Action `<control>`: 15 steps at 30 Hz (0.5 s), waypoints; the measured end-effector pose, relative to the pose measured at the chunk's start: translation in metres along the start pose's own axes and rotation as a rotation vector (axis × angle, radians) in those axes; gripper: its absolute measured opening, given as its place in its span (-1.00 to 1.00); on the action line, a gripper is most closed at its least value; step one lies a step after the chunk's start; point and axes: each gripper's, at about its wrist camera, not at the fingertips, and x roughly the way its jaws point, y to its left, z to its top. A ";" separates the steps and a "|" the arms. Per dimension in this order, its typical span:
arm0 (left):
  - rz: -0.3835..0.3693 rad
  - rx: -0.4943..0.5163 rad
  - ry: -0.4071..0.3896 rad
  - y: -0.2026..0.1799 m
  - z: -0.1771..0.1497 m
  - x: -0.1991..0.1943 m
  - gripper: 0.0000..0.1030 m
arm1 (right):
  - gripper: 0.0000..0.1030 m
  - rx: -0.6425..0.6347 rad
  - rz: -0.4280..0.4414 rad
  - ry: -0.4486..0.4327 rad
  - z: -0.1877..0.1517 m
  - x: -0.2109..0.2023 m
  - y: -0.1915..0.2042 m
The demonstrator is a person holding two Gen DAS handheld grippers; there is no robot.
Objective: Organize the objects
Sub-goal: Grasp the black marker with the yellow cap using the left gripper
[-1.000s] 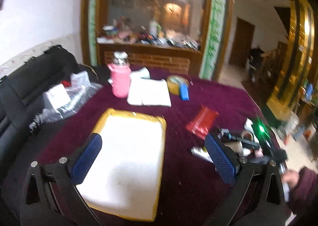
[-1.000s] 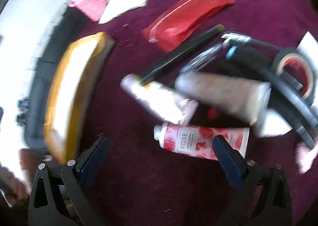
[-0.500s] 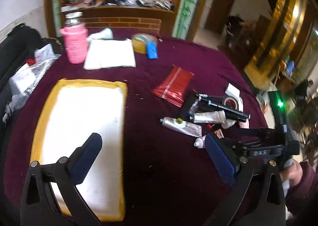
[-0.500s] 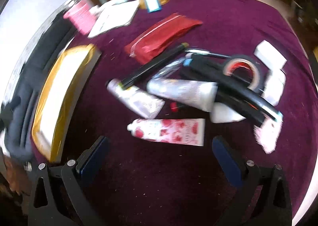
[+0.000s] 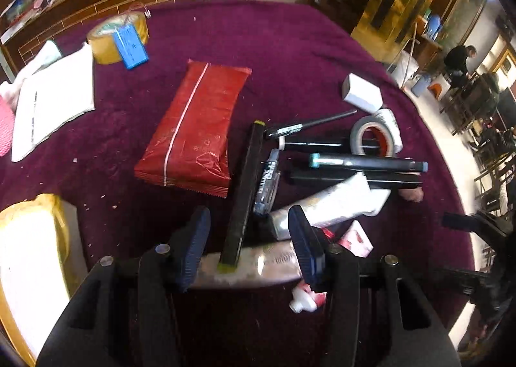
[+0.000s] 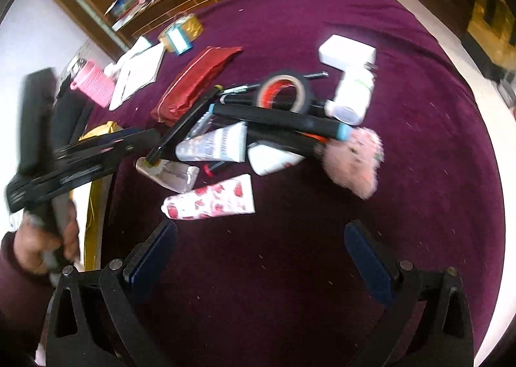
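A pile of tubes, pens and tape lies on the purple tablecloth [image 5: 290, 44]. My left gripper [image 5: 250, 238] points down over the pile's near edge, and its jaws are closing. Between the pads lie a whitish tube [image 5: 258, 265] and the end of a long black stick [image 5: 245, 186] resting on it. The pads do not visibly press either. In the right wrist view the left gripper [image 6: 135, 146] is blurred beside that tube [image 6: 171, 173]. My right gripper [image 6: 261, 247] stands open over bare cloth, just short of a rose-patterned tube [image 6: 209, 199].
A red packet [image 5: 190, 128], a grey tape roll [image 5: 371, 134], black markers [image 5: 367, 165] and a white box [image 5: 361, 92] crowd the pile. A yellow-rimmed white tray [image 5: 25, 254] sits left. Yellow tape [image 5: 116, 34] and papers [image 5: 51, 99] lie behind. A pink fluffy item [image 6: 354, 160] lies right.
My left gripper swung right and down from above the tray to the pile, and its jaws narrowed. The right gripper drew back, so the pile looks farther away.
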 end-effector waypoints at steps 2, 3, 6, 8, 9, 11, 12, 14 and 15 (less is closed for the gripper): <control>-0.015 -0.018 0.024 0.001 0.002 0.010 -0.06 | 0.97 0.026 0.005 -0.003 -0.003 -0.003 -0.009; -0.020 -0.026 0.034 0.002 0.002 0.013 -0.06 | 0.97 0.037 0.006 -0.005 -0.004 -0.005 -0.014; -0.020 -0.038 0.037 0.001 0.005 0.020 -0.06 | 0.97 0.059 0.002 -0.013 -0.005 -0.008 -0.024; -0.018 -0.038 0.042 0.001 0.009 0.022 -0.08 | 0.97 0.058 -0.003 -0.015 -0.005 -0.008 -0.027; -0.006 -0.031 0.045 0.000 0.009 0.023 -0.16 | 0.97 0.057 0.001 -0.015 -0.005 -0.007 -0.027; -0.006 -0.021 0.062 0.002 0.011 0.024 -0.57 | 0.97 0.053 0.005 -0.014 -0.005 -0.007 -0.027; -0.013 -0.031 0.076 0.005 0.011 0.025 -0.74 | 0.97 0.050 0.005 -0.015 -0.005 -0.007 -0.026; -0.025 -0.038 0.078 0.009 0.009 0.023 -0.74 | 0.97 0.048 0.005 -0.018 -0.005 -0.008 -0.026; -0.022 -0.030 0.078 0.010 0.008 0.021 -0.74 | 0.97 0.047 0.004 -0.018 -0.005 -0.007 -0.025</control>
